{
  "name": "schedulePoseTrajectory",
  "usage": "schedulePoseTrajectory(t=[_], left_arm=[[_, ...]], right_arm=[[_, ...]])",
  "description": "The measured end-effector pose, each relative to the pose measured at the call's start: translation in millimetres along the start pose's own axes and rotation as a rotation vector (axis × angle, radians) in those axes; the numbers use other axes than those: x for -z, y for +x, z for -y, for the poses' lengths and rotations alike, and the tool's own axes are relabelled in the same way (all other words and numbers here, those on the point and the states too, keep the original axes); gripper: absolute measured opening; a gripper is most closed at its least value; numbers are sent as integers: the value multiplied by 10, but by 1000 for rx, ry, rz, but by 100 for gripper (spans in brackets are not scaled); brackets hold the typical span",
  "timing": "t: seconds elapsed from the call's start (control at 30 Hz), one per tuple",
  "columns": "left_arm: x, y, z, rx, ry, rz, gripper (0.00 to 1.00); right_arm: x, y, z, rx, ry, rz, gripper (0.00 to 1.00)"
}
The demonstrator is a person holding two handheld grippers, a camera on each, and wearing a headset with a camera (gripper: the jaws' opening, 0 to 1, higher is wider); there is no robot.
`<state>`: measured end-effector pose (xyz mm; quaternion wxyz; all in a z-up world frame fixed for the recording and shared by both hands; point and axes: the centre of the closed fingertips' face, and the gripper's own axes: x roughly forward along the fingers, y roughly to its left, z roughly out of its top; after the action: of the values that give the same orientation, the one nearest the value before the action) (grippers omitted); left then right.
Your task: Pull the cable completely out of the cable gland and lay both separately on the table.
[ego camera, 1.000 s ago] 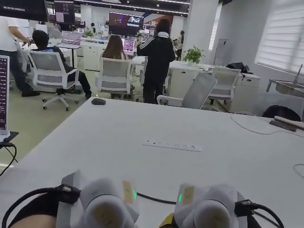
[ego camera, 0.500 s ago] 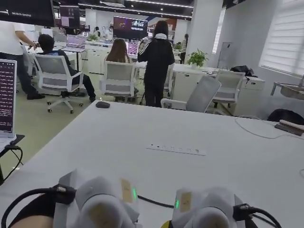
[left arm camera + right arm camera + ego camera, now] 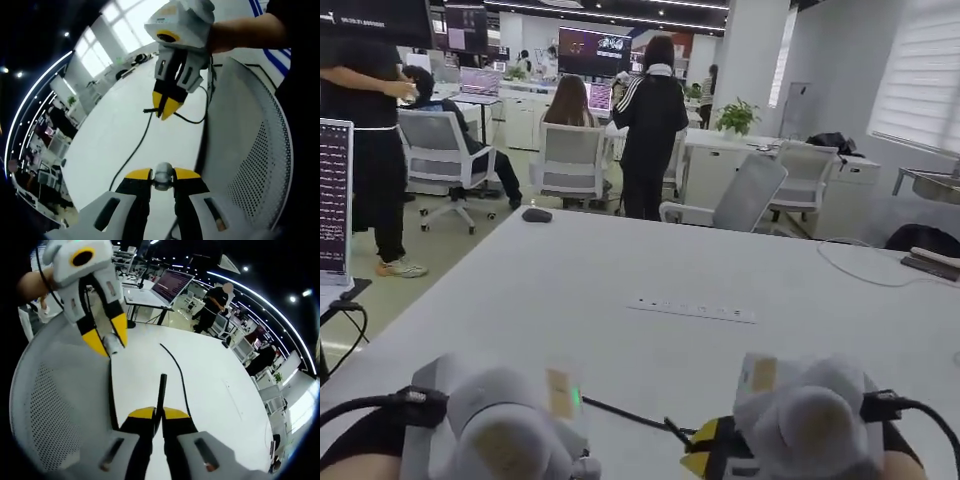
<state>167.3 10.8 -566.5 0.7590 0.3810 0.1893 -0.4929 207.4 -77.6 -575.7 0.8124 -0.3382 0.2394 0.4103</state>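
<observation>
Left gripper [image 3: 162,174] pinches the gland [image 3: 162,178], right gripper [image 3: 158,413] pinches the cable [image 3: 161,387]. Cable end hangs clear of the gland, well apart.

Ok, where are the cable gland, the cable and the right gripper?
cable gland [image 3: 162,176]: left gripper view, grey round body between the jaws.
cable [image 3: 161,390]: right gripper view, black stub rising above the jaws.
right gripper [image 3: 165,114]: left gripper view, midway between its yellow fingertips.
</observation>
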Motion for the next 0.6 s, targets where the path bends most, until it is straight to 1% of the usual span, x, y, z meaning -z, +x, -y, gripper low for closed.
schedulePoseTrajectory(t=[0.07, 0.1, 0.13, 0.17, 0.2, 0.23, 0.27, 0.3, 0.33, 0.37, 0.4, 0.43, 0.47, 0.5, 0.53, 0.57, 0.6], left_arm=[[42, -38, -33, -15, -16, -2, 17], [61, -53, -43, -19, -22, -3, 17], [97, -76, -59, -26, -32, -7, 17], [119, -89, -70, -31, -37, -10, 17], [144, -105, -84, -38, -45, -13, 17], [179, -127, -102, -48, -57, -18, 17], [192, -135, -109, -51, -61, -20, 17], [242, -166, -130, -62, -76, -29, 17], [267, -181, -140, -68, -85, -33, 17], [291, -199, -156, -76, -91, -36, 17], [314, -217, -168, -82, -102, -37, 17], [348, -249, -189, -92, -115, -44, 18], [362, -274, -206, -100, -119, -47, 18], [365, -305, -235, -113, -133, -43, 18], [362, -320, -243, -113, -142, -40, 18], [355, -337, -259, -116, -153, -36, 18], [353, -349, -274, -121, -162, -33, 17]], right_arm=[[42, 1, 220, 36, -3, -7, 3], [63, 5, 380, 57, 1, -11, 3], [65, 9, 503, 76, 7, -7, 3], [61, 20, 687, 104, 29, 3, 3], [57, 36, 824, 124, 45, 12, 3], [70, 63, 1029, 155, 77, 16, 3], [77, 76, 1102, 166, 89, 18, 3], [99, 125, 1304, 195, 124, 26, 3], [129, 180, 1487, 218, 159, 30, 3], [158, 223, 1610, 234, 178, 30, 3], [223, 303, 1783, 252, 201, 24, 3], [276, 360, 1888, 261, 227, 15, 3], [314, 414, 1959, 270, 250, 10, 3], [400, 514, 2086, 280, 281, 2, 3], [480, 587, 2155, 281, 304, -14, 3], [606, 685, 2247, 284, 329, -45, 4], [695, 748, 2289, 282, 354, -67, 4]])
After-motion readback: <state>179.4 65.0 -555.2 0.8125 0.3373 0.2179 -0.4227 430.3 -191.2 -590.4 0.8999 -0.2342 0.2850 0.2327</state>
